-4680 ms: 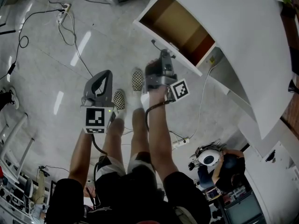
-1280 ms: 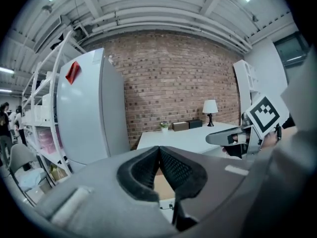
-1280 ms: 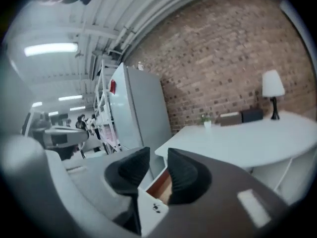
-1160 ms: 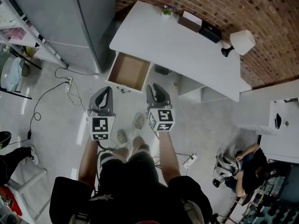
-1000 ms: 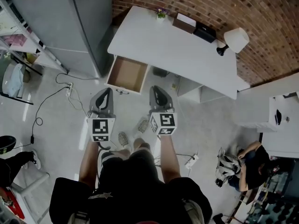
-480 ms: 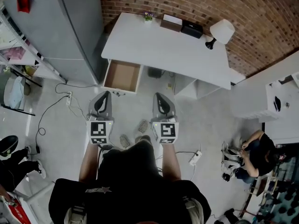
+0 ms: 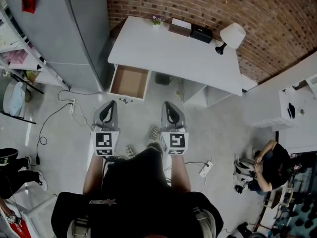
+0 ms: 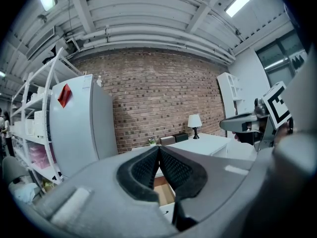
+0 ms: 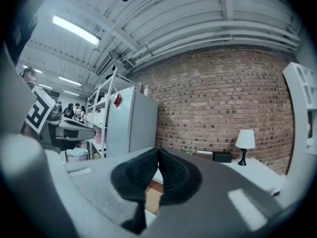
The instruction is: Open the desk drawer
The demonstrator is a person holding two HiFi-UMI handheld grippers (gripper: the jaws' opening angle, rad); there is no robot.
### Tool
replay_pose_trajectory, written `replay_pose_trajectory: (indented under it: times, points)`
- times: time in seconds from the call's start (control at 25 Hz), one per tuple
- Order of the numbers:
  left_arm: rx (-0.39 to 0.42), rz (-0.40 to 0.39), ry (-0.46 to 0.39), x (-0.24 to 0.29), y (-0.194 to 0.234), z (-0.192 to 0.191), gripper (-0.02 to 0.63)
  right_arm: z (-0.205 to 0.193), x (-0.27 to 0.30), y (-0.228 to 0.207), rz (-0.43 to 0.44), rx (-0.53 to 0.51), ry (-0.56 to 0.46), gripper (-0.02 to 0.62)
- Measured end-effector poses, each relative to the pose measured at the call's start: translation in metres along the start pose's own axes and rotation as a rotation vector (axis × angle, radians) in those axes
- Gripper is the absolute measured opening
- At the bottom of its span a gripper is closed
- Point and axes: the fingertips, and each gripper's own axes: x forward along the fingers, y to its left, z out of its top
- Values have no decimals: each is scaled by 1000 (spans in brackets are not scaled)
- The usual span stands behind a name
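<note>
The white desk (image 7: 173, 48) stands against the brick wall. Its drawer (image 7: 130, 82) is pulled out at the left end and shows a bare brown inside. Both grippers are held level in front of me, well short of the drawer and touching nothing. My left gripper (image 7: 110, 104) is shut with its pads together and nothing between them; in the left gripper view (image 8: 158, 148) the drawer (image 8: 163, 192) shows below its tips. My right gripper (image 7: 167, 104) is also shut and holds nothing, as the right gripper view (image 9: 158, 150) confirms.
A tall grey fridge (image 7: 64, 29) stands left of the desk, with wire shelves beyond it. A lamp (image 7: 231, 35) and small boxes sit on the desk. Cables and a power strip (image 7: 204, 168) lie on the floor. A person (image 7: 270, 165) crouches at the right.
I have backed away from the desk, so the open drawer now lies farther from both grippers. Both grippers have come up slightly and stay side by side.
</note>
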Motion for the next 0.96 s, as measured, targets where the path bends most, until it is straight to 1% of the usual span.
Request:
replay_pose_trajectory:
  times: [0.48, 0.72, 0.96]
  points:
    - [-23, 15, -23, -6, 17, 3, 11, 12, 10, 15, 10, -30, -8, 6]
    - [-20, 21, -26, 2, 16, 4, 11, 10, 14, 10, 14, -34, -8, 6]
    - [-15, 24, -22, 18, 20, 3, 11, 12, 30, 2, 10, -28, -22, 6]
